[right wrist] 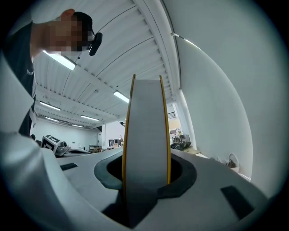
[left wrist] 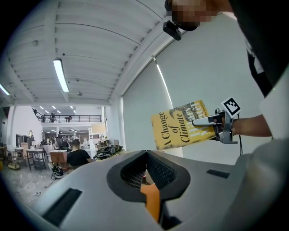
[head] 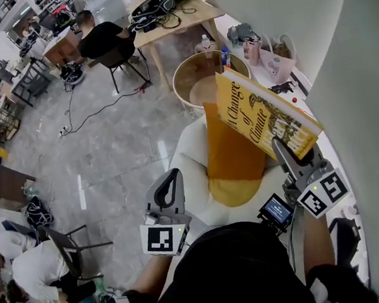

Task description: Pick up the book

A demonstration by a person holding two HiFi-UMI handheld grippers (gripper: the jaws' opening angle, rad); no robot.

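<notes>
We have the book point(head: 266, 112) in the air, right of centre in the head view. It is a yellow volume titled "A Change of Climate", held above the orange cushion point(head: 234, 156) and the white armchair point(head: 189, 157) and touching neither. The right gripper point(head: 285, 154) is clamped on it across its thickness. In the right gripper view the pale page block stands upright between the jaws, with a yellow cover edge against each pad. The left gripper point(head: 174, 176), at lower centre of the head view, has its jaw tips together with nothing between them. It sits well apart from the book.

As we judge it, the lift itself is done, and the risk now lies in the hold. The gripper grasps the book near one end, so most of its length reaches out toward the top of the frame without support. That overhang could make the book pivot between the pads, or creep out of them if we swing or tilt the hand quickly. The pads press on smooth covers, which probably give little friction. A slack squeeze could also let the page block slide while the covers stay put.

The pale curved wall point(head: 362, 62) stands close on the right, so a careless turn could knock the free end against it. If the book slips, it would likely drop onto the cushion.
</notes>
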